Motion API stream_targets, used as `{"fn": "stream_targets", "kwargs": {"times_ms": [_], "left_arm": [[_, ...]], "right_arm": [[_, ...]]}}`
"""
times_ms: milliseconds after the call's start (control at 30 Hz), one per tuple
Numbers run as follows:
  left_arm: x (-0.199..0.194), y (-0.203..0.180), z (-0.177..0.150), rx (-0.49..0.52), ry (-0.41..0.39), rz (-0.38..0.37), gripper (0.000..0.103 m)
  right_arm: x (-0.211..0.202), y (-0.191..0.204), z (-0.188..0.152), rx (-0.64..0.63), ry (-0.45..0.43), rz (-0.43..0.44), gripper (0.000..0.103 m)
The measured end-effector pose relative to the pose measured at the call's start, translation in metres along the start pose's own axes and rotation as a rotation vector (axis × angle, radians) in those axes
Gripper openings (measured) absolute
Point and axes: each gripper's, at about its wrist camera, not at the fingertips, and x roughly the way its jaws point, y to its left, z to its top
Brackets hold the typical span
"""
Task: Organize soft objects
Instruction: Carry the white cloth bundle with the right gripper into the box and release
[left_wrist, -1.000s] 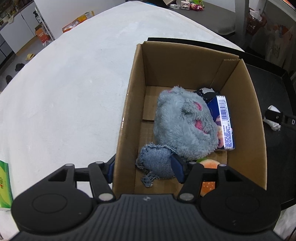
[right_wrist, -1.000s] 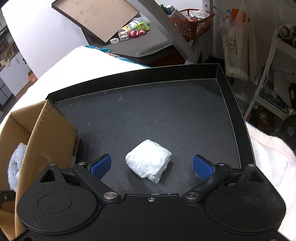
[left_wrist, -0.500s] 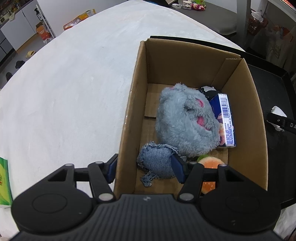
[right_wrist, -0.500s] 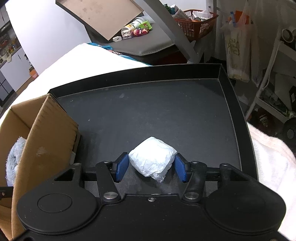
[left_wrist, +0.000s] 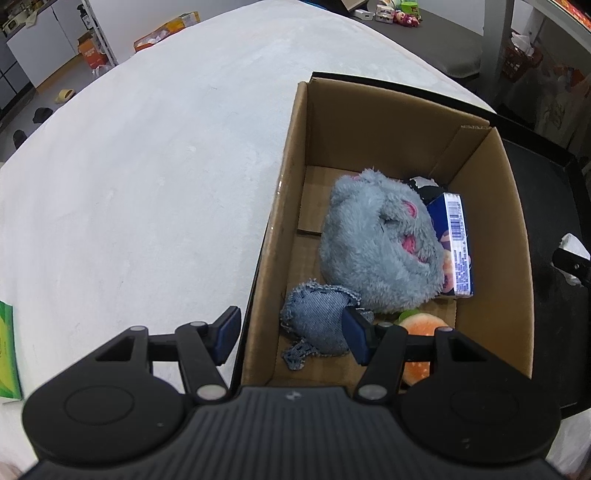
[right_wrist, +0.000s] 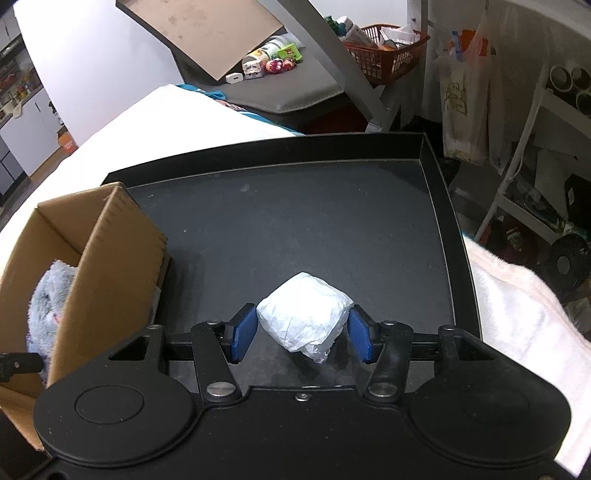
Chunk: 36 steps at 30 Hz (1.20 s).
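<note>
1. Your right gripper (right_wrist: 301, 334) pinches the white bundle (right_wrist: 304, 321) on the black tray (right_wrist: 448, 236): pickup step.
2. Lift, carry toward nine o'clock into the cardboard box (right_wrist: 110, 258).
3. Your left gripper (left_wrist: 291, 334) hangs half-open, astride the box's wall.

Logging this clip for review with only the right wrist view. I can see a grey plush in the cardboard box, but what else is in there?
Observer: Beside the grey plush lie a denim pouch, a blue carton and an orange-and-green soft item.
Operator: Where is the left claw?
Observer: The left claw is open and straddles the cardboard box wall on the white tabletop side. One finger is outside and the other is inside, by the denim pouch.
Operator: Is there room for the white bundle that my right claw grips?
Observer: The box's far end, beyond the plush, shows bare cardboard floor.
</note>
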Motion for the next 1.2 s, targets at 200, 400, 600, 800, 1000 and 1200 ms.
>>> {"fn": "stream_targets", "kwargs": {"times_ms": [200, 400, 600, 800, 1000, 1200], "left_arm": [[-0.007, 0.003, 0.000, -0.015, -0.010, -0.015, 0.059], [-0.013, 0.008, -0.001, -0.025, -0.019, -0.038, 0.059], [-0.015, 0.015, -0.002, -0.037, -0.024, -0.059, 0.059], [-0.013, 0.025, -0.004, -0.057, -0.024, -0.064, 0.059], [-0.012, 0.031, -0.005, -0.072, -0.031, -0.081, 0.058], [-0.009, 0.036, -0.007, -0.071, -0.023, -0.109, 0.052]], "right_arm": [[-0.016, 0.010, 0.004, -0.018, -0.013, 0.011, 0.052], [-0.030, 0.023, 0.004, -0.046, -0.025, 0.020, 0.052], [-0.040, 0.041, 0.010, -0.073, -0.046, 0.027, 0.052], [-0.048, 0.061, 0.015, -0.089, -0.063, 0.043, 0.052], [-0.054, 0.082, 0.021, -0.117, -0.072, 0.051, 0.053], [-0.057, 0.104, 0.029, -0.159, -0.079, 0.055, 0.053]]}}
